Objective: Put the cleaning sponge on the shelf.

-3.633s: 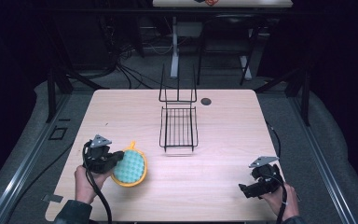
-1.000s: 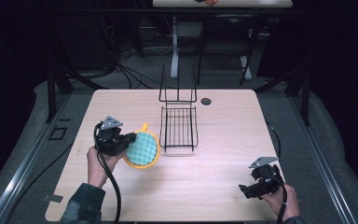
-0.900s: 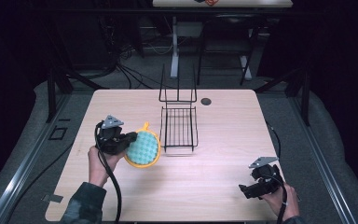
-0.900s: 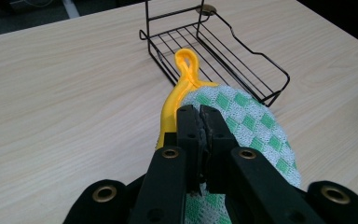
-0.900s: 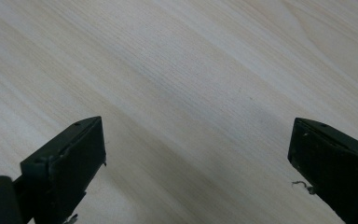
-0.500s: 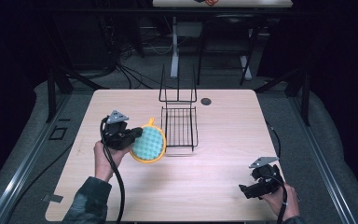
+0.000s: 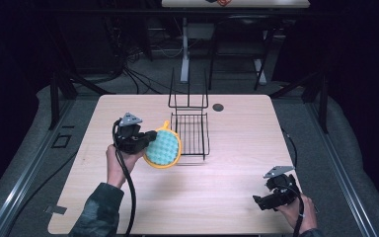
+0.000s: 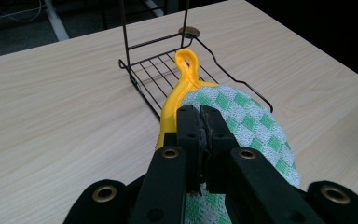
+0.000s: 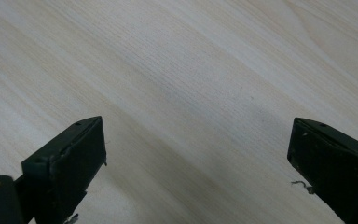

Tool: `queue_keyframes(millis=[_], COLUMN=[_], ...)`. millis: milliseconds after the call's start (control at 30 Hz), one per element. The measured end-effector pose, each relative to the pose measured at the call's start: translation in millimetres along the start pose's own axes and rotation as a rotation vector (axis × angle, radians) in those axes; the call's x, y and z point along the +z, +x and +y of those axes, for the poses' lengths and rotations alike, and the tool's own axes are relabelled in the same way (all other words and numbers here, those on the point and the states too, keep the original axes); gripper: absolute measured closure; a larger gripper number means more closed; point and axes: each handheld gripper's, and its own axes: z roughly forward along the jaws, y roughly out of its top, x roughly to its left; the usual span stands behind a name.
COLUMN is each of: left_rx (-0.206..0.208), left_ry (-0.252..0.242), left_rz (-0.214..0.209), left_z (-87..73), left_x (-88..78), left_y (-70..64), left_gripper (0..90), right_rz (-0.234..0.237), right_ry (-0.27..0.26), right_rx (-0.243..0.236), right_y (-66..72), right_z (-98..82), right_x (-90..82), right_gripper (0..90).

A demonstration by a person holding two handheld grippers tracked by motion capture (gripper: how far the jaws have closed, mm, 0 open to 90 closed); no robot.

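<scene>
A round green-and-white checked pot holder with a yellow rim and hanging loop is held off the table, tilted, just left of a black wire rack. My left gripper is shut on its edge. In the left gripper view the jaws pinch the checked cloth near the rim, and the yellow loop points toward the rack. My right gripper rests low near the table's front right corner. Its fingers stand wide open over bare wood.
The wire rack has a tall upright back frame on its far side. A dark round grommet sits in the tabletop behind the rack. A cable trails from each gripper toward the front edge of the wooden table.
My left gripper has carried the pot holder up and to the right, from the front left of the table to right beside the rack. The right gripper has stayed put.
</scene>
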Motion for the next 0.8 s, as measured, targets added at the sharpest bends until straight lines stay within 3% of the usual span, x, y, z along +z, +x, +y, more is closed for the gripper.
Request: queue_keyframes(millis=[800], left_rx=[-0.005], left_ry=[-0.035], left_rz=[-0.004], left_z=[12.6], left_x=[27.0], left_y=[-3.9], left_gripper=[87.6], right_rz=[-0.001], right_ry=[-0.001], right_rx=[-0.005], right_y=[-1.3], right_z=[-0.2], right_x=[-1.1], right_gripper=[3.9])
